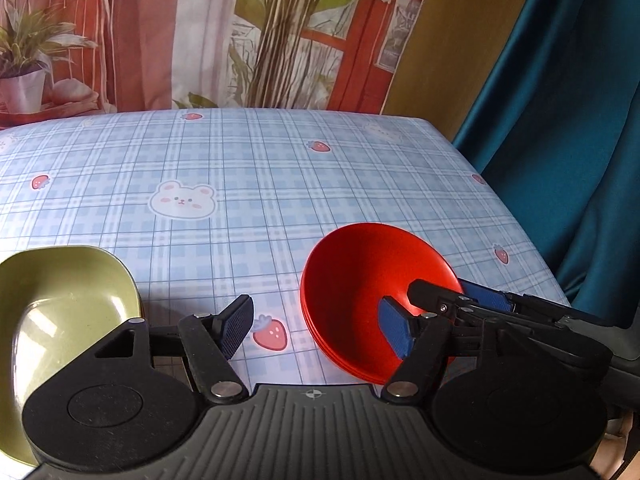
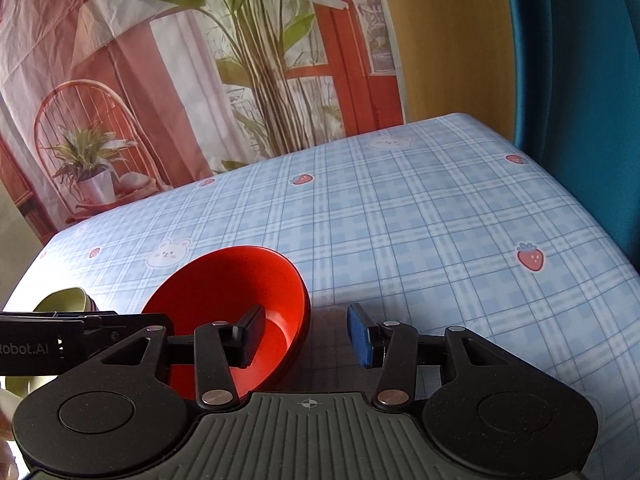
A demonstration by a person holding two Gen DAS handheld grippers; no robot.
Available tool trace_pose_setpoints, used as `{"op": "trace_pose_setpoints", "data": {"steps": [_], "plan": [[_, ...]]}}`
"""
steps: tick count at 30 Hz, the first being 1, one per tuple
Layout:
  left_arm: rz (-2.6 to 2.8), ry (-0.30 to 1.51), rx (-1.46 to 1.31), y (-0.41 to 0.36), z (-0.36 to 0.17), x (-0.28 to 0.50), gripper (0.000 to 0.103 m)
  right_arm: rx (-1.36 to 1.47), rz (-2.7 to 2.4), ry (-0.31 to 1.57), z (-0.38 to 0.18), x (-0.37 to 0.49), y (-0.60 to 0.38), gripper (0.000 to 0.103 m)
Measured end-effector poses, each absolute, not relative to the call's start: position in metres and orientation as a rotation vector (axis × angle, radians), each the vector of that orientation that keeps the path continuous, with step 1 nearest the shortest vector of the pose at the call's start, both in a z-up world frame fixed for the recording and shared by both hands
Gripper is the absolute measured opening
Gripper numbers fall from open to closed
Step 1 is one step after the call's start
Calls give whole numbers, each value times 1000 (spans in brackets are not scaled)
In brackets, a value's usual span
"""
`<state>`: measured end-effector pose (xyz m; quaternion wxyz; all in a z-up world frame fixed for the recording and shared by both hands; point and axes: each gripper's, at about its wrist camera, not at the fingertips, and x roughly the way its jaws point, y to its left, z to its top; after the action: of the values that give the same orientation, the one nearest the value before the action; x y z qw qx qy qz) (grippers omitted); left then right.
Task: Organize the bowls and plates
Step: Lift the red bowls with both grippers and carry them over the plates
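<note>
A stack of red bowls sits on the table near its front right. My left gripper is open. Its blue right pad hangs inside the top bowl and its left finger is over the cloth, so the bowls' left rim lies between the jaws untouched. My right gripper is open too and straddles the right rim of the red bowls, with its black finger inside and its blue pad outside. A green squarish bowl sits at the front left, partly under the left gripper's body.
The table wears a blue plaid cloth with bears and strawberries. Its right edge drops off beside a teal curtain. A printed backdrop and a wooden panel stand behind the far edge.
</note>
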<state>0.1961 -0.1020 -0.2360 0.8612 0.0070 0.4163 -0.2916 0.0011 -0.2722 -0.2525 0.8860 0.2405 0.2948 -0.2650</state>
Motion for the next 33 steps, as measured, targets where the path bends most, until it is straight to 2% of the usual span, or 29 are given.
{"op": "trace_pose_setpoints", "data": {"steps": [7,15,16,20,22,26,27,33], "plan": [[-636,910,15,-107,-246,196,71,519,-532,615,-256,1,-271,42],[-635,936,-16,-106,-254,202,69,532,-525,619,-258,1,-272,37],[-635,938,-21,-105,-255,203,66,531,-523,622,-259,1,-271,37],[-637,952,-23,-104,-257,205,39,529,-520,621,-258,3,-270,33],[-642,950,-24,-103,-257,205,37,530,-519,620,-258,2,-270,30],[-664,943,-30,-105,-255,201,26,536,-514,622,-259,2,-270,23],[-663,938,-20,-106,-255,200,26,534,-509,622,-259,2,-270,18],[-655,927,2,-104,-253,195,24,525,-500,623,-257,2,-266,16]]}}
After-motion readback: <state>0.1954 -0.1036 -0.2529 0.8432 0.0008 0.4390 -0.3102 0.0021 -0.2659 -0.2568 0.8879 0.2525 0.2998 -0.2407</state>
